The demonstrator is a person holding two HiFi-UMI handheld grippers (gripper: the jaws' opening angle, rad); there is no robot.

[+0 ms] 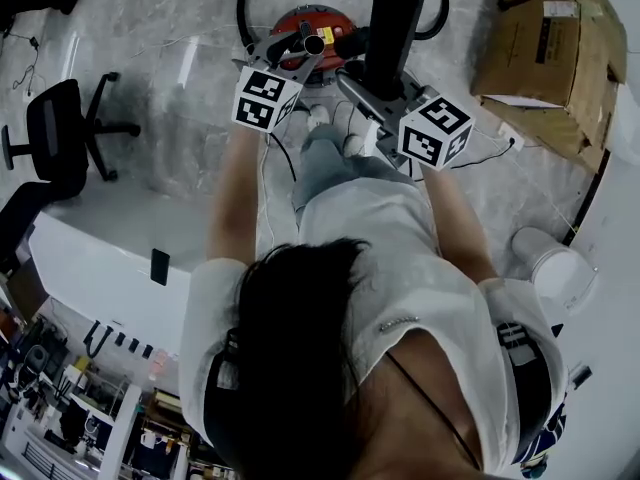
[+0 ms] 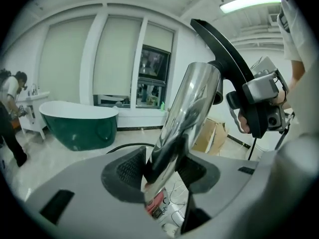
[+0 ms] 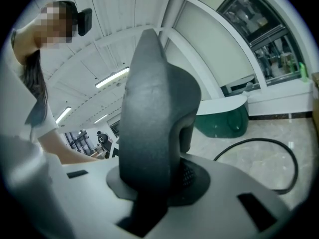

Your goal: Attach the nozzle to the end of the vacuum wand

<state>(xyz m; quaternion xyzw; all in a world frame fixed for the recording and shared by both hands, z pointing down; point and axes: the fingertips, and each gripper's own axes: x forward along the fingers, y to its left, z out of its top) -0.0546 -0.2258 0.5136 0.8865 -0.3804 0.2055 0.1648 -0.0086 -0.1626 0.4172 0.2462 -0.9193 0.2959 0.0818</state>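
Overhead, the left gripper (image 1: 298, 56) clamps the chrome wand (image 1: 314, 44); the right gripper (image 1: 378, 90) holds the black nozzle (image 1: 392, 23) upright at three o'clock, just beside it. Left gripper view: the wand slants toward one o'clock, with the nozzle just beyond its tip. Right gripper view: the jaws are closed on the nozzle.

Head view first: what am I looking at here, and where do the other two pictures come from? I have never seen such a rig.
No robot: a person holds a hand-held gripper in each hand. The head view looks down from a camera on their head; the other two cameras ride on the grippers, looking along the jaws. The left hand-held gripper grips a shiny metal vacuum wand; the right hand-held gripper grips the black nozzle, not yet joined. On the floor: a red vacuum cleaner, a black hose, cardboard boxes, an office chair.
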